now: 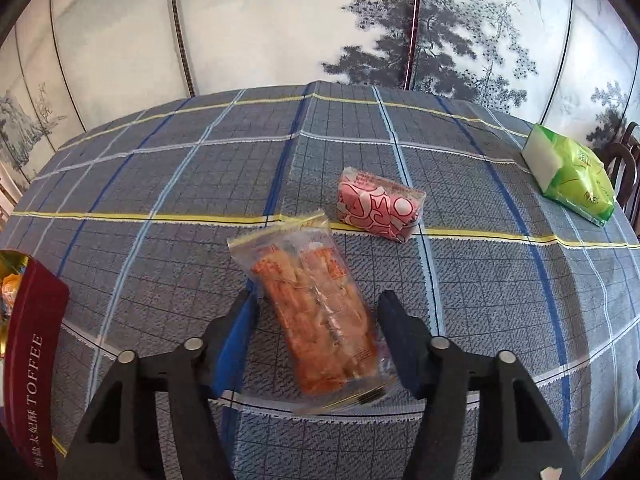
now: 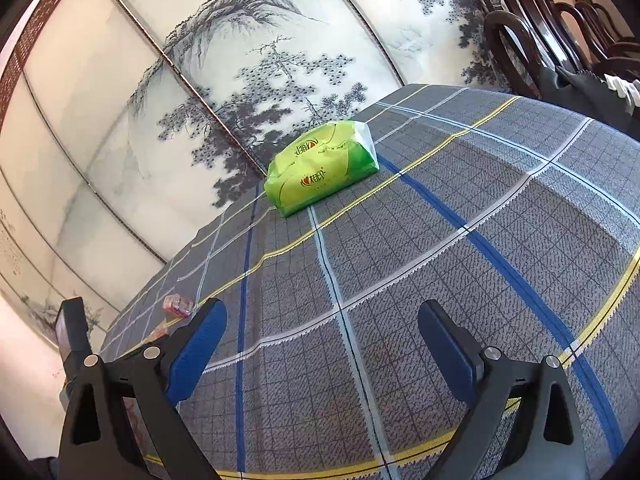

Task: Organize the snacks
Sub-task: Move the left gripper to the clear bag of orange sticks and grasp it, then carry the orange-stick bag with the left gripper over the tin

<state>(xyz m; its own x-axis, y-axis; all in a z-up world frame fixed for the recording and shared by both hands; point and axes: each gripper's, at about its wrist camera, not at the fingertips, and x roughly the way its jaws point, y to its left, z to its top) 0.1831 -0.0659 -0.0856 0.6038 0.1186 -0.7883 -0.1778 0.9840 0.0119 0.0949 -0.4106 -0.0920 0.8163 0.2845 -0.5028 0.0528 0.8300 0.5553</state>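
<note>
You have one clear pack of orange snack sticks [image 1: 316,316], one pink wrapped snack [image 1: 378,210], one green tissue pack [image 1: 572,172] and one red toffee box [image 1: 34,360] on the desk [image 1: 160,184]. Two grippers: left [image 1: 316,344], right [image 2: 320,356]. At least two dark chairs [image 2: 520,40] stand beyond its far edge.

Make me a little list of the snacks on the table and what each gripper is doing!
table cover: checked blue-grey cloth
orange snack pack: clear wrapper, lying between the left gripper fingers, not pinched yet
pink snack pack: just beyond the orange one
green packet: near the far edge
red toffee box: at the left
right gripper: open, empty
</note>
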